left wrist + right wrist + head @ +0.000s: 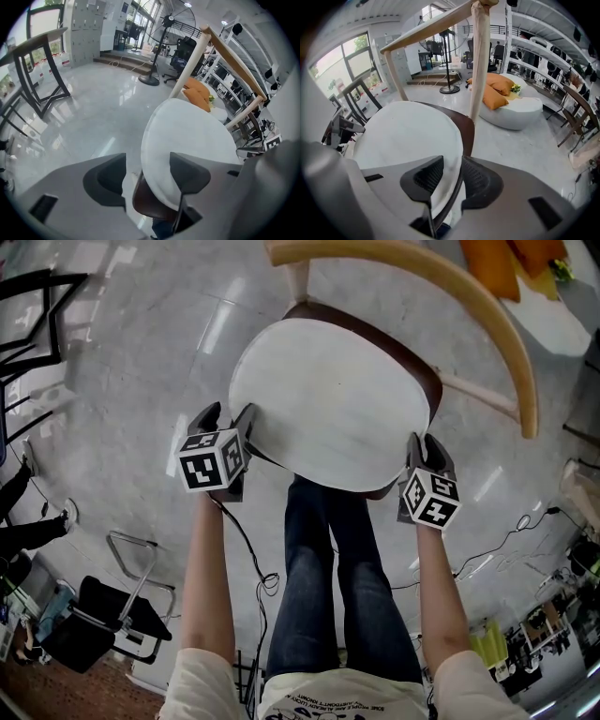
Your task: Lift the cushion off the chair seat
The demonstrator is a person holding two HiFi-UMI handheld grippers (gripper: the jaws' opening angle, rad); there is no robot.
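jaws at the cushion rim: right gripper (450,176) clamped, left gripper (147,174) wide

right gripper's ribbed pads (426,174) stand narrow and press on the rim of the white cushion (328,399). a thin dark edge runs along the outer pad; whether it belongs to the seat or to the cushion's underside cannot be told. left gripper's jaws stand wide apart. the cushion's rim and the brown chair seat (150,204) beneath it lie between them. one pad overlaps the cushion's top, while the other stands clear beside the chair, with glossy grey floor (122,352) showing in the gap.

cushion lies flat on the seat and covers nearly all of it. a brown crescent of seat shows along the chair's back edge and a sliver at its front. both grippers sit at the chair's front edge, one towards each side, well apart. the person's legs in blue jeans (328,568) stand against the chair's front, between the grippers. a pale wooden backrest (497,324) curves round the chair's far side.

writing: each gripper's cube (212,460) carries black-and-white square marker patterns. the person's pale shirt (347,699) bears a line of small print, too small to read.

behind the chair's back, orange pillows (497,91) lie on a white pouffe (520,112). a standing fan (180,23) is farther off.
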